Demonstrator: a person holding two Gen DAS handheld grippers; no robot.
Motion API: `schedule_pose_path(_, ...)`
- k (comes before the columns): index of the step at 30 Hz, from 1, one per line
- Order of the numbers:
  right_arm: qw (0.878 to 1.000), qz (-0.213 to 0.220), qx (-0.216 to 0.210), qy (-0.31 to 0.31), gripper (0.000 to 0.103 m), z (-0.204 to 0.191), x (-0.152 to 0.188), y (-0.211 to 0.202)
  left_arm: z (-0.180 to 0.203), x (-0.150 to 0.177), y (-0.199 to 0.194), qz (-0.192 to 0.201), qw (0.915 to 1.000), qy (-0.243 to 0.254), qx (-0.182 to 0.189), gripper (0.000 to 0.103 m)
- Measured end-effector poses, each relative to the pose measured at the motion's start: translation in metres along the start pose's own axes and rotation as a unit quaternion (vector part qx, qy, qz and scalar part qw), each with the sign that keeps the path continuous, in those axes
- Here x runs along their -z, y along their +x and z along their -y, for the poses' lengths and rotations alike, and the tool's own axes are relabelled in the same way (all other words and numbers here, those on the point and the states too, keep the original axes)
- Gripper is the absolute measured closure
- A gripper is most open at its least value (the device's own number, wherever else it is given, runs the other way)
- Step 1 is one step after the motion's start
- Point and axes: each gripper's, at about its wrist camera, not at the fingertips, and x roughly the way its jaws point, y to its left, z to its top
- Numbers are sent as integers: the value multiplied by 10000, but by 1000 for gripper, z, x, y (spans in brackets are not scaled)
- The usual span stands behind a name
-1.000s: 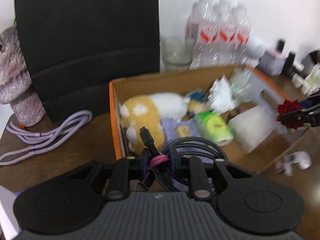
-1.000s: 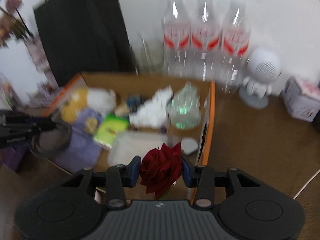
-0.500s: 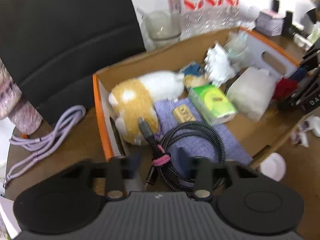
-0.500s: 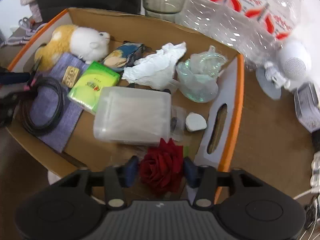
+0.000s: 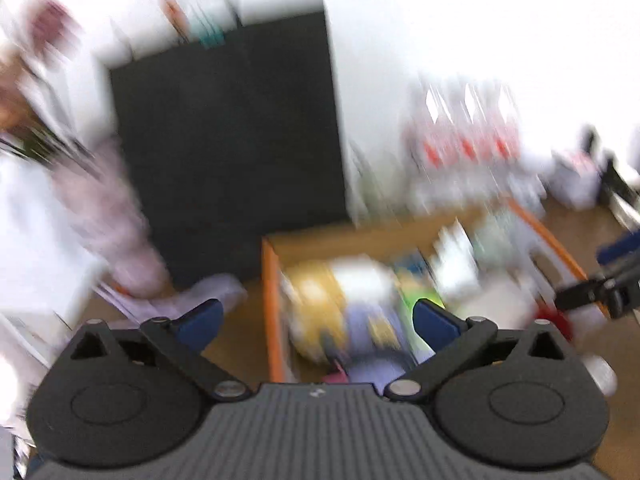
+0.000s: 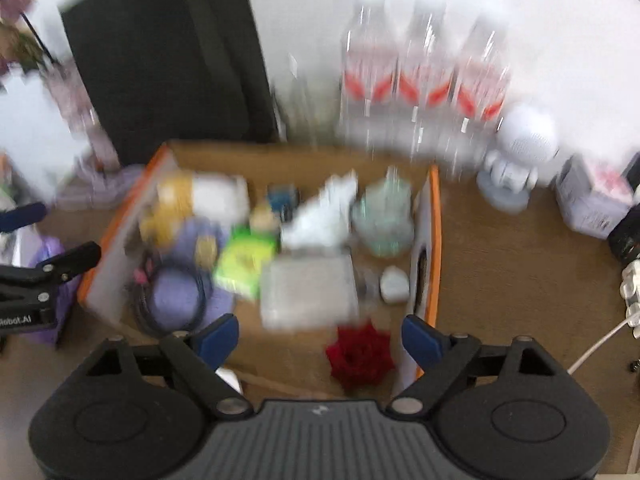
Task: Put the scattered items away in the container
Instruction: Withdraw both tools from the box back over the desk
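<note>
The cardboard box with orange edges (image 6: 434,240) holds a plush toy, a green pack, a clear case and several other items. My left gripper (image 5: 316,320) hovers over the box's left wall (image 5: 270,300), its jaws opening wide with nothing between the pads. The black coiled cable (image 6: 172,300) lies inside on a purple cloth. Also opening, my right gripper (image 6: 320,338) hangs above the box's near right corner. The red rose (image 6: 360,356) lies loose in the box below it, touching neither pad. Both views are blurred.
A black bag (image 6: 168,64) stands behind the box, with water bottles (image 6: 424,80) and a white robot-shaped figure (image 6: 520,148) to its right. A purple cable (image 5: 208,292) lies on the wooden table left of the box. A small white object (image 6: 228,376) sits before the box.
Both grippers opened and lifted away from the box. The left let go of the black cable and the right let go of the red rose, and both items now rest inside.
</note>
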Motion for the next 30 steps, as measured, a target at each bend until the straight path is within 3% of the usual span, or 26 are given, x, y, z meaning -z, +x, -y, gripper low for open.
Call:
schedule_pose_path(2,9954,953,-108,70,13,-5,26,-11,6,26,-23,872,9954,-364,-145,0)
schedule_pose_path(4,9871,1576,-200,199,13,-10,50,-14,8,43,-32,1034,9918,-754,57,0)
schedule_pose_path(6,9851,1673,-243,312,13,-15,59,-13,10,53,-35,958,9898,-1035,190,0)
schedule_pose_path(11,9795,2005,96,176,13,-33,75,-33,8,61,-66,1133,9847,-1322,106,0)
schedule_pose_path(14,9684,2449,412,212,13,-42,117,-62,15,84,-105,1150,9859,-1210,-121,0)
schedule_pose_path(16,9616,2686,288,486,10,-42,162,-85,25,110,-136,1164,9872,-1067,-240,0)
schedule_pose_path(18,9575,2807,71,658,5,-41,211,-105,37,146,-175,1280,9858,-1037,-309,0)
schedule_pose_path(20,9574,2754,178,855,1,-43,257,-121,48,185,-212,1331,9831,-1216,-301,0)
schedule_pose_path(24,9635,2565,447,617,1,-60,327,-144,65,251,-258,868,9878,-1286,-104,0)
schedule_pose_path(30,9619,2681,527,120,2,-84,394,-172,66,282,-308,906,9906,-998,-231,0)
